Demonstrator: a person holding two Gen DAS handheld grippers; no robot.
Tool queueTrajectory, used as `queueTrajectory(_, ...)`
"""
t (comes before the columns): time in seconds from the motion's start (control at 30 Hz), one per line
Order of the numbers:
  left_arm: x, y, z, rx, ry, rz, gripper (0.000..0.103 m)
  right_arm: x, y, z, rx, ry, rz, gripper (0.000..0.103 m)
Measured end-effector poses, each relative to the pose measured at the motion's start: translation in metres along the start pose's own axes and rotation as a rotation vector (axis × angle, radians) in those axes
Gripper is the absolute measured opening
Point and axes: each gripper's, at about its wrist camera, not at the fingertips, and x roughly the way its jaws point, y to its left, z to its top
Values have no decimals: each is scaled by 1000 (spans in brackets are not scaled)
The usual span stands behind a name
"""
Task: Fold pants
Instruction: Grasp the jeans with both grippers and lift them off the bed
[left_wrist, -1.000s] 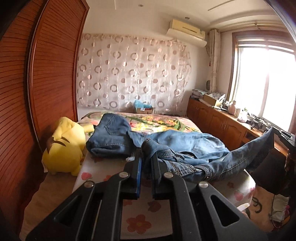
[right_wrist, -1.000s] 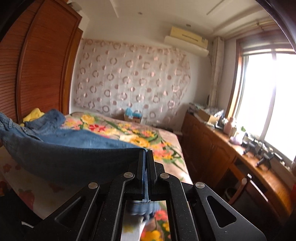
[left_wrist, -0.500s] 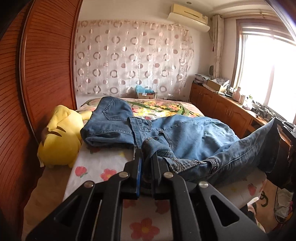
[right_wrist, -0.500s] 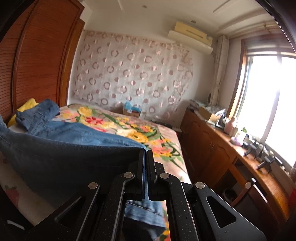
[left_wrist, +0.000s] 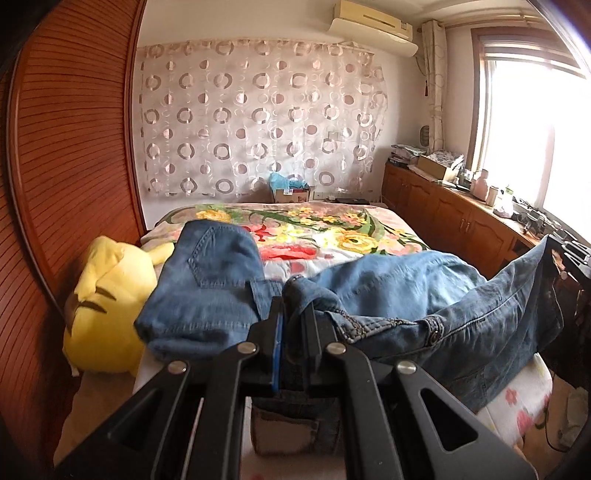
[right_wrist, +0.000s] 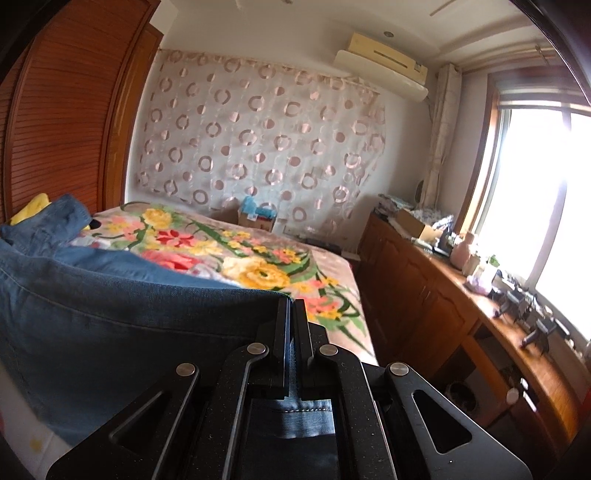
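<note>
Gripping jeans (left_wrist: 424, 295) over bed (left_wrist: 314, 229), both grippers clamped

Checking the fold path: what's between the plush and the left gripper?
Left wrist view: only a folded part of the jeans, lying beside the plush, before the left gripper.

A slatted wooden wardrobe (left_wrist: 66, 166) flanks the bed (left_wrist: 314, 225). A circle-patterned curtain (left_wrist: 258, 122) covers the far wall below 1 air conditioner (left_wrist: 373, 22). Daylight floods the window (left_wrist: 535, 140) above wooden cabinets (left_wrist: 443, 214).
</note>
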Motion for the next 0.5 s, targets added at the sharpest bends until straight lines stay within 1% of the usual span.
queueTrajectory(0.2, 50, 6, 33, 2, 3, 0, 4, 43, -8, 24, -19, -12, -24, 0)
queueTrajectory(0.33, 83, 12, 53, 5, 9, 17, 4, 77, -8, 40, -40, -15, -38, 0)
queueTrajectory(0.43, 109, 24, 63, -16, 15, 39, 4, 106, -8, 55, -29, -11, -41, 0)
queueTrajectory(0.5, 123, 30, 65, -28, 25, 47, 4, 129, 0, 65, -58, -6, -61, 0)
